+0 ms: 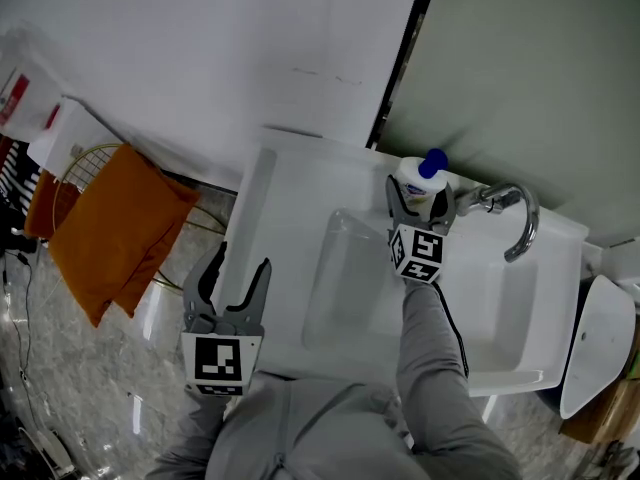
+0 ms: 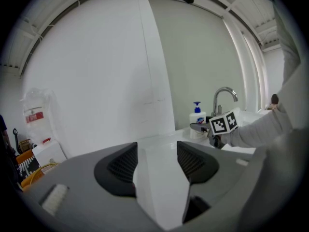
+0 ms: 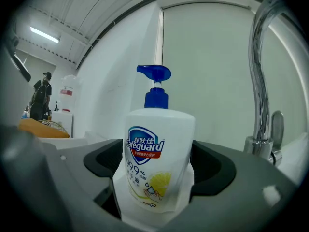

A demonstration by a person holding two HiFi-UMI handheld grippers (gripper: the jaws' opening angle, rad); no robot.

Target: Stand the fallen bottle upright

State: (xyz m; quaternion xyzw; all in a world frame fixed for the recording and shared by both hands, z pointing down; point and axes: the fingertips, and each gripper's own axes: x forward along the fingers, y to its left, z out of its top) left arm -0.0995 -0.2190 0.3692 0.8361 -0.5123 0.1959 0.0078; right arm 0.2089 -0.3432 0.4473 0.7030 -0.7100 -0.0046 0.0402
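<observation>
Grips upright pump bottle (image 3: pixel 159 149) in right gripper (image 1: pixel 420 203), upper centre, apparently standing on sink (image 1: pixel 290 198) ledge by faucet (image 1: pixel 520 218). Holds left gripper (image 1: pixel 232 283) wide apart, empty, lower left.

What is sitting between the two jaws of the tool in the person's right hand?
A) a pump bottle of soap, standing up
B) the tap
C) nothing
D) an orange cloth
A: in the right gripper view, the soap bottle stands upright between the jaws of the right gripper.

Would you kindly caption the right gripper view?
The right gripper grips an upright white soap bottle beside the faucet.
</observation>
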